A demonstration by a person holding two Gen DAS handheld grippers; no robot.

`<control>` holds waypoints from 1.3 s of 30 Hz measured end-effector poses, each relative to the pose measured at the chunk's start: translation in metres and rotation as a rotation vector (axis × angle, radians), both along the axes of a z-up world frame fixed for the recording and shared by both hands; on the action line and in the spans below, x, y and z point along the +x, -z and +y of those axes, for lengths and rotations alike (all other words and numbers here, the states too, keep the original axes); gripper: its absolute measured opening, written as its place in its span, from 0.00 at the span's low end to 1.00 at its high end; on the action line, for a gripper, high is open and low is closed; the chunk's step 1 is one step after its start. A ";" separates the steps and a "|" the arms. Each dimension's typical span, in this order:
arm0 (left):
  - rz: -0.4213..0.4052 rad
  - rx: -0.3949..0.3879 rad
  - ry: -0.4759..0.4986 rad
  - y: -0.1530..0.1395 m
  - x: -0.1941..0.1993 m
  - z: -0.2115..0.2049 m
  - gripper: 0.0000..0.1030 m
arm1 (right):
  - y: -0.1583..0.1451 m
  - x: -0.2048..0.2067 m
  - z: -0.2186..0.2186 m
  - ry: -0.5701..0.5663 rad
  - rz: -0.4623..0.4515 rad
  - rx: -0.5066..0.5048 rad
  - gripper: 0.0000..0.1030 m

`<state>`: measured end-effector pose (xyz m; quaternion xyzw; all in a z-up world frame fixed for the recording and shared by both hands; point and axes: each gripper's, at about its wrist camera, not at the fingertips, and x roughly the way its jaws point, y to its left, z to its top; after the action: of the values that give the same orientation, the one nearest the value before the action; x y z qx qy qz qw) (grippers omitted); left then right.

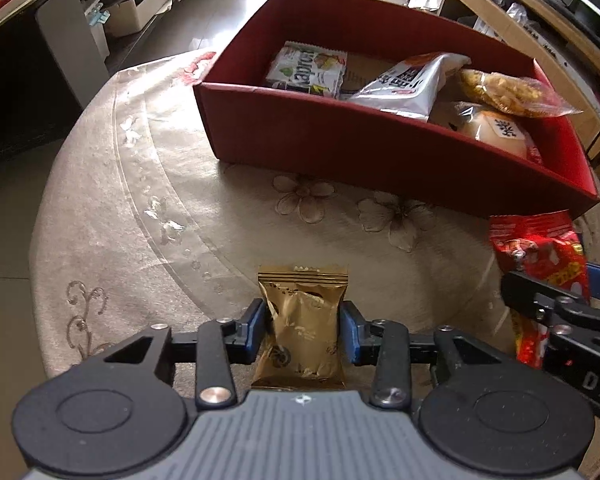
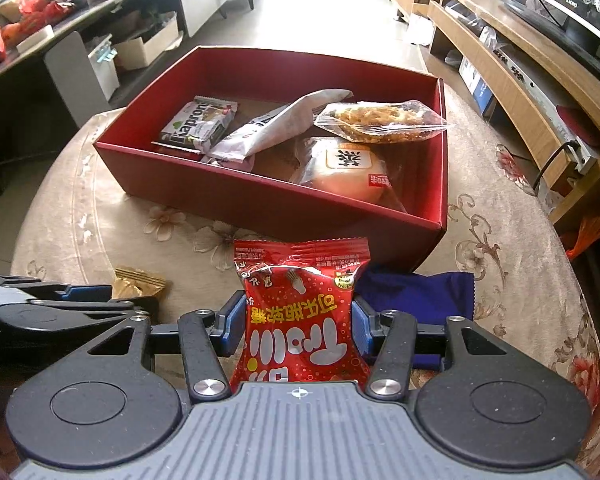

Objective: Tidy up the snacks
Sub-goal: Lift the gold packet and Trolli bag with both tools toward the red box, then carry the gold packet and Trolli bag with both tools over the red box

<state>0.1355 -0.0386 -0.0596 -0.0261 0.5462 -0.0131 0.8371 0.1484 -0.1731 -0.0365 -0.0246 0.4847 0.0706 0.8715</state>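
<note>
so, left tongs [image 1: 302, 330]: pinched a crinkled gold foil snack packet [image 1: 303, 328], low over the surface [image 1: 140, 208].
right tongs [image 2: 299, 322]: clamped a red plastic candy bag [image 2: 300, 320].
risk: slick foil could slip short of the red cardboard box [image 2: 260, 204].

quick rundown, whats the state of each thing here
left gripper: shut on gold packet
right gripper: shut on red packet
red box: open, four snacks inside
blue cloth: lying flat on table
</note>
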 end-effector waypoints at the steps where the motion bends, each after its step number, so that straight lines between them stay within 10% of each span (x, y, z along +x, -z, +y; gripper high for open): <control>1: -0.002 0.002 0.003 0.000 0.000 -0.001 0.42 | 0.000 0.000 -0.001 0.003 0.001 0.000 0.58; 39: -0.175 -0.070 0.029 -0.066 0.015 -0.004 0.37 | -0.033 0.001 -0.021 0.109 -0.130 0.028 0.58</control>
<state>0.1500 -0.0429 0.0069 -0.0461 0.4705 -0.0463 0.8800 0.1495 -0.1938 -0.0038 0.0095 0.4269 0.0281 0.9038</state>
